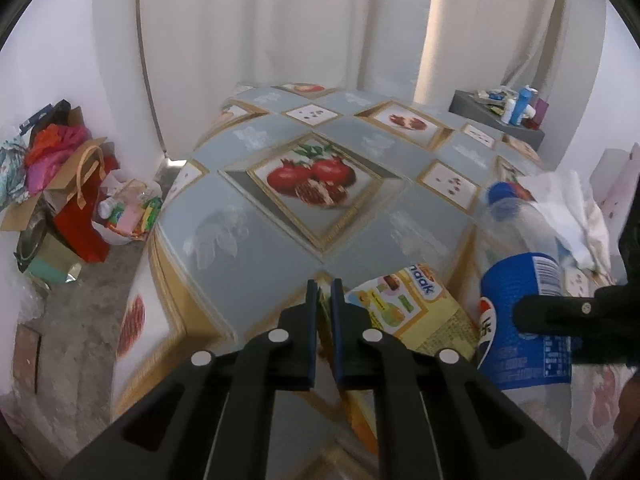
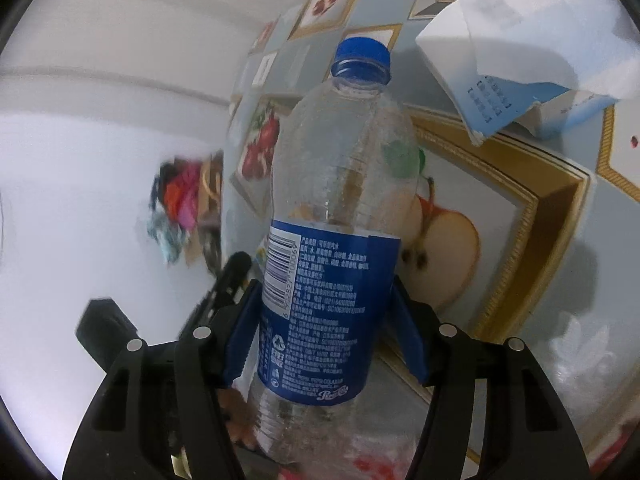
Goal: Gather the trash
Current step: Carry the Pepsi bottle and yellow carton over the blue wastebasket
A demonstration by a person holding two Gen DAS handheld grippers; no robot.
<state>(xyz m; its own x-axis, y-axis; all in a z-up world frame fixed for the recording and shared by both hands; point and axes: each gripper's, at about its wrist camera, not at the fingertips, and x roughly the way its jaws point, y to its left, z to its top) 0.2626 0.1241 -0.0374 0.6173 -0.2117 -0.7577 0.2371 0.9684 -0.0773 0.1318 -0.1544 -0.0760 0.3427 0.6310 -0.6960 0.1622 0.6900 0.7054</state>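
My right gripper [image 2: 326, 316] is shut on an empty clear Pepsi bottle [image 2: 340, 208] with a blue cap and blue label, held by the label above the table. The bottle also shows in the left wrist view [image 1: 520, 280], with a right finger [image 1: 560, 312] across it. My left gripper [image 1: 325, 294] is shut on the edge of a yellow snack wrapper [image 1: 404, 312] that lies at the table's near edge. A torn white and blue paper carton [image 2: 520, 60] lies on the table beyond the bottle.
The table [image 1: 280, 240] has a fruit-print cloth. Crumpled white paper [image 1: 568, 208] lies at its right. Bags, boxes and clothes [image 1: 68, 184] are piled on the floor at left. A grey box [image 1: 500, 112] with bottles stands at the far right. Curtains hang behind.
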